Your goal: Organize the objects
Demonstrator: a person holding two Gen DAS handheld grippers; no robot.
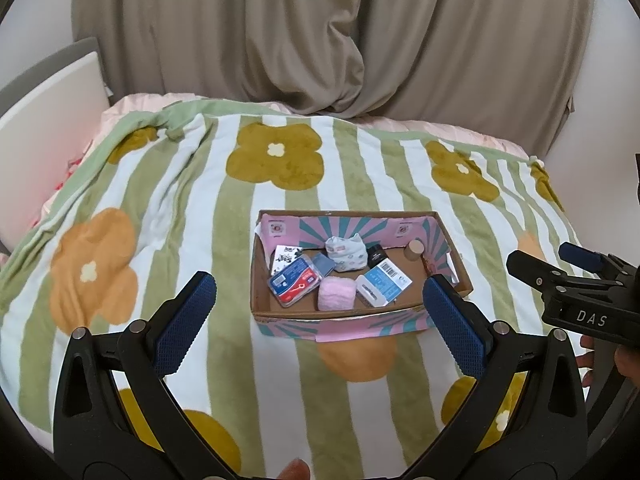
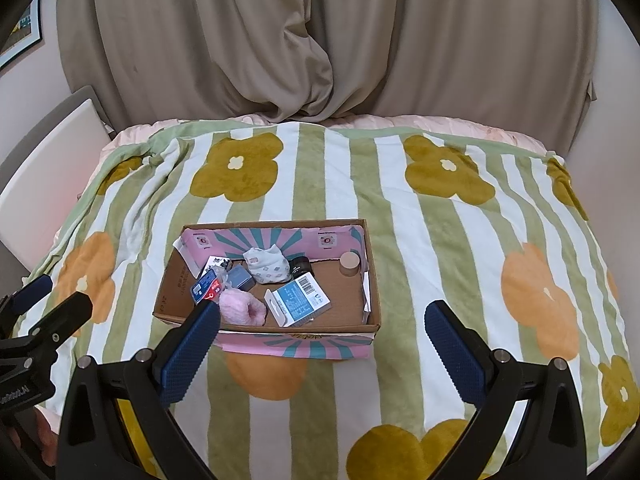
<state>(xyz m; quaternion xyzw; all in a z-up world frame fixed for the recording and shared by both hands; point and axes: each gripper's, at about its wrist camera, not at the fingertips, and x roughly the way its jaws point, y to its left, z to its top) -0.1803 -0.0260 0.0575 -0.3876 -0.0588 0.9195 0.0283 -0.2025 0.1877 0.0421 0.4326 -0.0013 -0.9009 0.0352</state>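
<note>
Cardboard, pink and teal on its printed faces, forms the open box [image 1: 352, 326] that lies on the striped flower blanket [image 1: 192, 208] straight ahead of both my grippers, its long axis running left to right across my view. My left gripper [image 1: 320, 312] hovers over the blanket with its blue pads spread wide, nothing between them; the box sits just beyond, centred in their gap. My right gripper [image 2: 322, 330] is likewise spread and empty, and from it the box lies ahead and to the left (its near wall passes behind the left pad). Inside, crowded toward the box's left half, are a pink fluffy roll [image 1: 336, 294], a blue-and-white carton [image 1: 384, 284], a red-and-blue packet [image 1: 294, 280], a patterned cloth bundle [image 1: 346, 254], a small dark bottle [image 2: 300, 266] and, apart in the far right corner, a wooden-capped jar [image 2: 349, 264]. I judge the left gripper better placed for the clustered items and the right for the jar, since each lies nearer that side.
</note>
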